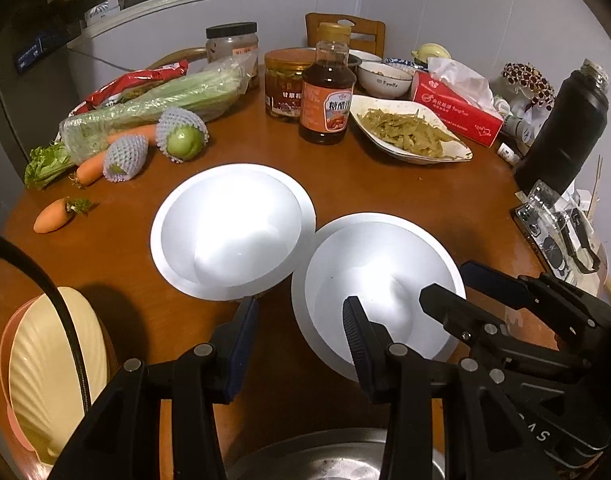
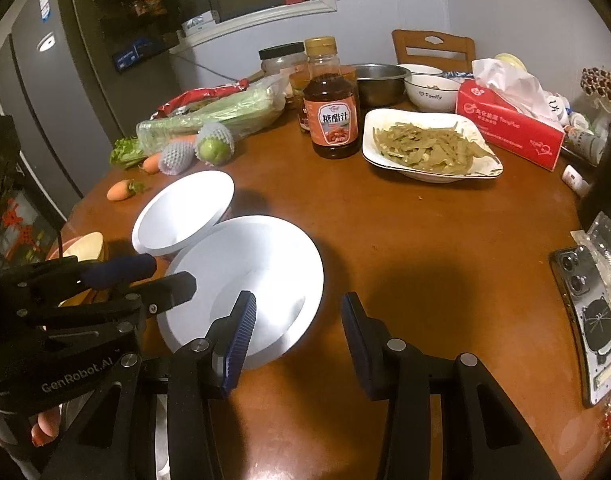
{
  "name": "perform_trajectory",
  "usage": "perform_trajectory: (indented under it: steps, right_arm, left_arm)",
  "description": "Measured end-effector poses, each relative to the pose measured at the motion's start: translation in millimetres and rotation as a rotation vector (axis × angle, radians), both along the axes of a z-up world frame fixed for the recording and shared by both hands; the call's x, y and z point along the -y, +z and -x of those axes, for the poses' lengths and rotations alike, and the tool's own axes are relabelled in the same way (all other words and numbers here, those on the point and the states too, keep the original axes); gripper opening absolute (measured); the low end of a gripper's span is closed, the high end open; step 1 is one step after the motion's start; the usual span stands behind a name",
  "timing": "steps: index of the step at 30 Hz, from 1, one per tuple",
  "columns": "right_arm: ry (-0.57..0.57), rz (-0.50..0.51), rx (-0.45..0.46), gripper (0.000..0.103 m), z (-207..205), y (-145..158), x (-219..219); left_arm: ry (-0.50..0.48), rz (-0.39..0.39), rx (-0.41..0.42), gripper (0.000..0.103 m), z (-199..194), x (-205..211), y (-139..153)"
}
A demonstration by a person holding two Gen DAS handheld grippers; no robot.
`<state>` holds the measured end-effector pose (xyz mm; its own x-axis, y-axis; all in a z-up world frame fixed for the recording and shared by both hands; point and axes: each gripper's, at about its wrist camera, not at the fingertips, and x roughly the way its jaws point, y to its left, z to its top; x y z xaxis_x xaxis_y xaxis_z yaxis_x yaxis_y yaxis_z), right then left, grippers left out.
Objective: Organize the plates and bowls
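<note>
Two white deep plates sit side by side on the brown round table [image 1: 385,200]: a far one [image 1: 233,232] [image 2: 185,212] and a near one [image 1: 377,280] [image 2: 245,284]. In the left wrist view, my left gripper [image 1: 299,320] hovers open over the near plate's left rim, with nothing gripped. My right gripper [image 2: 297,312] is open above the same plate's right rim, its left finger [image 2: 241,332] over the plate. Each gripper shows in the other's view: the right one [image 1: 445,280] and the left one [image 2: 167,276]. A cream shell-shaped plate [image 1: 45,360] [image 2: 85,246] rests on a pink plate at the table's left edge.
A sauce bottle [image 1: 327,88], a dish of green vegetables [image 1: 409,132], a red tissue box [image 1: 457,108] and small bowls [image 1: 385,78] crowd the far side. Celery, carrots [image 1: 53,216] and netted fruit lie left. A black flask [image 1: 565,128] and a phone [image 2: 589,320] are right. A steel pot [image 1: 325,460] sits below.
</note>
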<state>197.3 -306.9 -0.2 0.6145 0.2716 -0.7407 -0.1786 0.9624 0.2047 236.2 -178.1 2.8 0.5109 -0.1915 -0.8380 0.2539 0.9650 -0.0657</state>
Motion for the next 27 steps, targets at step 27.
perform_trajectory:
  steps: [27]
  right_arm:
    - [0.035,-0.015,0.002,0.034,4.0,-3.4,1.9]
  left_arm:
    - [-0.07,0.072,-0.031,0.028,5.8,14.3,-2.4]
